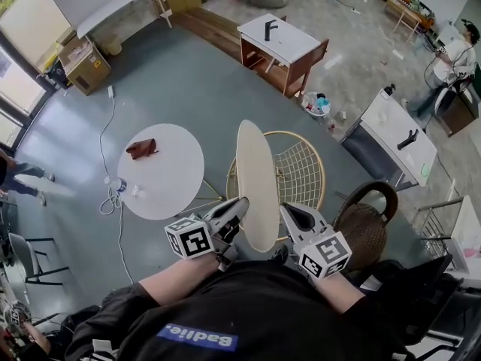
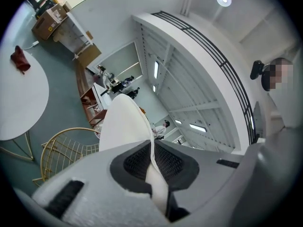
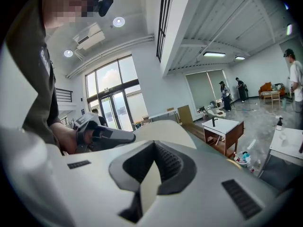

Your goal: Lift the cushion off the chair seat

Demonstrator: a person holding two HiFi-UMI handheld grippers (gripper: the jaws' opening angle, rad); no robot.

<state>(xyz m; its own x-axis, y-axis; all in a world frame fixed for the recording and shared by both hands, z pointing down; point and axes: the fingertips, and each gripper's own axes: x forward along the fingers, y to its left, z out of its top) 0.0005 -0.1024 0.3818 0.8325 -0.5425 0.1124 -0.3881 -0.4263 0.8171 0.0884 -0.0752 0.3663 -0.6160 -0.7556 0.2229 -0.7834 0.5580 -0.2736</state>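
Note:
A round cream cushion (image 1: 258,179) hangs on edge, tilted, above the gold wire chair (image 1: 302,173), off its seat. My left gripper (image 1: 240,206) is shut on the cushion's near left rim. My right gripper (image 1: 286,212) is shut on its near right rim. In the left gripper view the cushion (image 2: 124,126) rises out of the closed jaws (image 2: 152,151), with the chair (image 2: 61,150) below at the left. In the right gripper view the cushion (image 3: 163,129) is pinched in that gripper (image 3: 152,162), and the left gripper (image 3: 106,135) shows beyond it.
A white round table (image 1: 169,183) with a brown cloth (image 1: 141,148) stands left of the chair. A dark wicker chair (image 1: 368,228) is at the right. Farther off are a white-topped wooden desk (image 1: 282,43), another white table (image 1: 394,130) and a person (image 1: 453,60).

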